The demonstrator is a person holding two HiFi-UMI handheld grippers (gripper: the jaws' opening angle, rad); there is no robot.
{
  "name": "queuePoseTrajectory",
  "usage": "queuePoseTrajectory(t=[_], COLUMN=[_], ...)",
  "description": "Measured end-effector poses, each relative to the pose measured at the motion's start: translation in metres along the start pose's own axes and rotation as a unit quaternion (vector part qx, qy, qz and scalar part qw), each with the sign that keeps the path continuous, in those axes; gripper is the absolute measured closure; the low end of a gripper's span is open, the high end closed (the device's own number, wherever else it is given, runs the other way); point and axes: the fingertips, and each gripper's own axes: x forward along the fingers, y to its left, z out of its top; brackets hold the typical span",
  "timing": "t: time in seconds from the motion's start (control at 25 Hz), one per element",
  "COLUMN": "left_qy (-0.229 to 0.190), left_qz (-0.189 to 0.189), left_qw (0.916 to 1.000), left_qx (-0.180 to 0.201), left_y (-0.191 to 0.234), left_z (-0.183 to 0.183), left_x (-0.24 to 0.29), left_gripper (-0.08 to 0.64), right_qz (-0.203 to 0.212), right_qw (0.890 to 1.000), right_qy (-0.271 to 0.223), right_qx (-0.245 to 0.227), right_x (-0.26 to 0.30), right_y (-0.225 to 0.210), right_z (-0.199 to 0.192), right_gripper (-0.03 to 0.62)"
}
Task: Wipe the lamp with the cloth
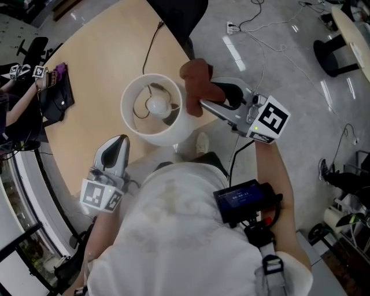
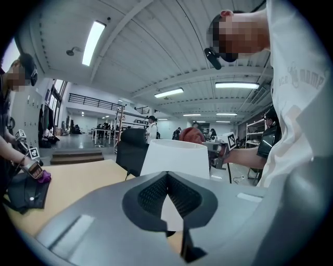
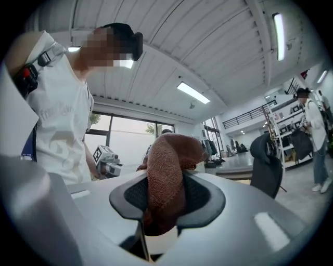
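Note:
Seen from above in the head view, the lamp's white shade [image 1: 173,132] stands near the table's front edge, with its bulb [image 1: 157,105] showing inside. My right gripper [image 1: 203,99] is shut on a brown cloth [image 1: 196,81], which sits at the right side of the shade's top rim. In the right gripper view the cloth [image 3: 166,171] bulges up from between the pads of that gripper [image 3: 164,184]. My left gripper [image 1: 118,143] is just left of the shade, a little short of it, tips together and holding nothing. The left gripper view has its jaws [image 2: 167,179] pointing at the shade [image 2: 177,158].
The round wooden table [image 1: 104,63] carries a black bag [image 1: 55,101] at its left. Another person's hands [image 1: 26,72] with marker cubes reach in there. The lamp's cord [image 1: 151,40] runs to the far edge, near a black chair [image 1: 179,11]. Cables lie on the floor.

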Motion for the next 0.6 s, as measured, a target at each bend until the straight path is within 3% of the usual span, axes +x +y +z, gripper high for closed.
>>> queuePoseTrajectory(t=[0.16,0.32,0.6], left_qy=[0.000,0.002,0.011], left_qz=[0.013,0.023,0.035], left_qw=[0.9999,0.9997,0.9993], left_qx=[0.001,0.001,-0.006], left_y=[-0.003,-0.007,-0.002], left_z=[0.002,0.003,0.001], left_x=[-0.002,0.002,0.007], left_gripper=[0.558,0.558,0.558], right_qz=[0.043,0.052,0.030], right_qw=[0.999,0.998,0.995], right_qy=[-0.019,-0.020,0.076], right_qx=[0.005,0.027,0.052], right_x=[0.015,0.013,0.001], right_y=[0.007,0.000,-0.020], right_z=[0.015,0.003,-0.070], right_gripper=[0.442,0.442,0.442])
